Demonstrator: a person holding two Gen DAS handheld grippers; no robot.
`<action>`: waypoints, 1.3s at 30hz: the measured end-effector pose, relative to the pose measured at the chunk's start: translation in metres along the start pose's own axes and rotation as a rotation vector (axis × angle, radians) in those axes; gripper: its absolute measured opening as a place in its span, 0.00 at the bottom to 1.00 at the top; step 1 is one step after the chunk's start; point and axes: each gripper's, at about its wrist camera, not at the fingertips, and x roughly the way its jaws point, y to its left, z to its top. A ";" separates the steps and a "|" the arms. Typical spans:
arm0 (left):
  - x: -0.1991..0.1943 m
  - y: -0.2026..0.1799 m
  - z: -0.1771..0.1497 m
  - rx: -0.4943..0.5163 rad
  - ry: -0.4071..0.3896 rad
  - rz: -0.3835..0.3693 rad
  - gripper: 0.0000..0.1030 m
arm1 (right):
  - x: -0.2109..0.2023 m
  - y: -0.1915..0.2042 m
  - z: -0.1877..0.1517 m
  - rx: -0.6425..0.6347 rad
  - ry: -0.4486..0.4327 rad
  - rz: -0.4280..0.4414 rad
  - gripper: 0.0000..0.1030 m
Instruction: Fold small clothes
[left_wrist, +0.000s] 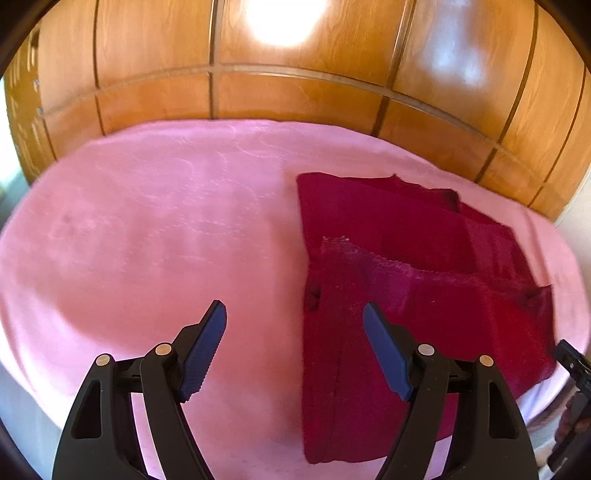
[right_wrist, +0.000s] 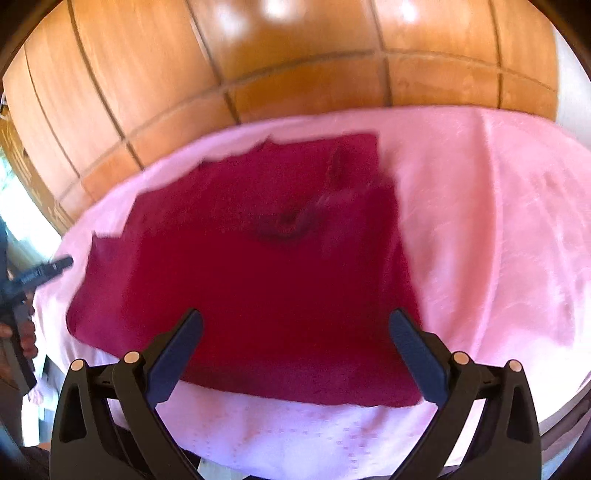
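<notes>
A dark red garment (left_wrist: 399, 280) lies folded flat on a pink blanket (left_wrist: 166, 229). In the left wrist view it fills the right half, with one layer turned over the lower part. My left gripper (left_wrist: 294, 310) hovers above the garment's left edge, open, nothing between its fingers. In the right wrist view the red garment (right_wrist: 266, 266) lies in the middle, blurred. My right gripper (right_wrist: 295, 319) hangs over its near edge, open and empty. The left gripper (right_wrist: 44, 273) shows at that view's left edge, held by a hand (right_wrist: 26, 332).
A wooden panelled wall (left_wrist: 295, 74) rises right behind the blanket's far edge. The pink blanket (right_wrist: 498, 240) stretches bare to the right of the garment and hangs over the near edge. The right gripper's body (left_wrist: 572, 387) shows at the lower right of the left view.
</notes>
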 end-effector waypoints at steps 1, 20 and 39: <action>0.002 0.002 0.002 -0.011 0.000 -0.033 0.73 | -0.003 -0.008 0.005 0.014 -0.013 -0.015 0.82; 0.044 0.000 0.021 0.011 0.037 -0.216 0.56 | 0.063 -0.031 0.056 0.033 0.009 -0.155 0.09; -0.037 -0.007 0.056 0.047 -0.235 -0.323 0.06 | -0.010 -0.019 0.124 0.068 -0.204 0.003 0.06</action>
